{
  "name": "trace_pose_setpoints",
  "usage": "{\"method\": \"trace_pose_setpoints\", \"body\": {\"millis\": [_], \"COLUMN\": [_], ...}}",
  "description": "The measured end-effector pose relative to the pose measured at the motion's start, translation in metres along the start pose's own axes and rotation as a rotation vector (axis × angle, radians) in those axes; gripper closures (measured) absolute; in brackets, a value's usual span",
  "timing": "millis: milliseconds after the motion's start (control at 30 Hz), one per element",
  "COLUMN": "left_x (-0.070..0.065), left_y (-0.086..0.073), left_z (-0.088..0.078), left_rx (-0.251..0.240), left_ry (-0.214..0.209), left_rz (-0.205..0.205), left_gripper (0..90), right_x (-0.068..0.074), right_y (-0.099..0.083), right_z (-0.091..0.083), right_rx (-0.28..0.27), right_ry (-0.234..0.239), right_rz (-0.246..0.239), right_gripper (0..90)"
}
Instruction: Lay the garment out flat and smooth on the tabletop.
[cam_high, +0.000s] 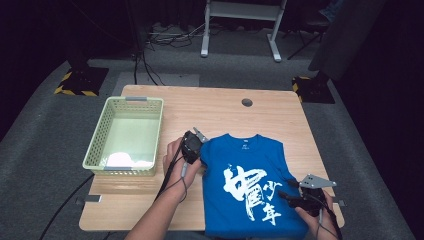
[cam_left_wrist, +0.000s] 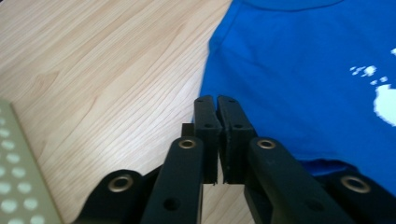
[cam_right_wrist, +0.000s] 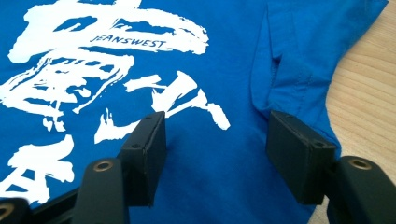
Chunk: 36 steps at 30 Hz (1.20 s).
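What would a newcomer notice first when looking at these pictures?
The eye goes first to the blue T-shirt with white brush characters, lying flat on the near right part of the wooden table. The left gripper, shut, is at its left shoulder, and the right gripper, open, is over its lower right part. A pale green basket stands at the left.

- blue T-shirt (cam_high: 250, 185) lies flat on the wooden table, front side up, collar pointing away from the person
- big white brush-style lettering on the chest
- sleeves folded in, right edge a bit bunched
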<state>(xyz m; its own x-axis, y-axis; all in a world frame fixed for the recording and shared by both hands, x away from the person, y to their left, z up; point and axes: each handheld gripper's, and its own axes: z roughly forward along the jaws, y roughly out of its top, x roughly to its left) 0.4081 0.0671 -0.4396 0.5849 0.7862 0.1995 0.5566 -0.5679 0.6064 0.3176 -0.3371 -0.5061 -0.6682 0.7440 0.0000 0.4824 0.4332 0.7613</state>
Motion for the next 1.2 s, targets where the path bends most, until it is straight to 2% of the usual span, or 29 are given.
{"method": "trace_pose_setpoints", "body": {"millis": [67,167,267,367,533,733,1000,1200], "left_x": [0.003,0.007,0.009,0.009,0.004,-0.001,-0.008,-0.012], "left_y": [-0.007,-0.016,-0.021,-0.022,-0.023,-0.028,-0.036,-0.045], "left_z": [0.001,0.002,-0.002,-0.007,-0.014,-0.020,-0.031,-0.037], "left_rx": [0.006,0.002,-0.025,-0.065,-0.099,-0.110,-0.136,-0.133], "left_ry": [0.053,0.022,0.018,-0.008,-0.025,-0.042,-0.064,-0.071], "left_rz": [0.003,-0.044,-0.074,-0.103,-0.102,-0.097,-0.100,-0.105], "left_gripper": [80.2,77.6,66.8,58.4,51.7,43.3,39.9,39.7], "right_x": [0.000,0.001,0.002,0.003,0.004,0.003,0.000,-0.005], "right_y": [0.000,0.001,0.005,0.012,0.024,0.042,0.061,0.073], "right_z": [0.000,0.000,-0.001,-0.003,-0.005,-0.006,0.001,0.012], "right_rx": [0.000,0.003,0.031,0.025,0.030,0.037,0.050,0.058], "right_ry": [0.000,-0.010,-0.021,-0.025,-0.029,-0.036,-0.036,-0.029], "right_rz": [0.002,0.014,0.017,0.020,0.005,-0.019,-0.025,-0.027], "right_gripper": [38.3,38.5,41.4,42.3,43.8,46.2,49.2,50.9]}}
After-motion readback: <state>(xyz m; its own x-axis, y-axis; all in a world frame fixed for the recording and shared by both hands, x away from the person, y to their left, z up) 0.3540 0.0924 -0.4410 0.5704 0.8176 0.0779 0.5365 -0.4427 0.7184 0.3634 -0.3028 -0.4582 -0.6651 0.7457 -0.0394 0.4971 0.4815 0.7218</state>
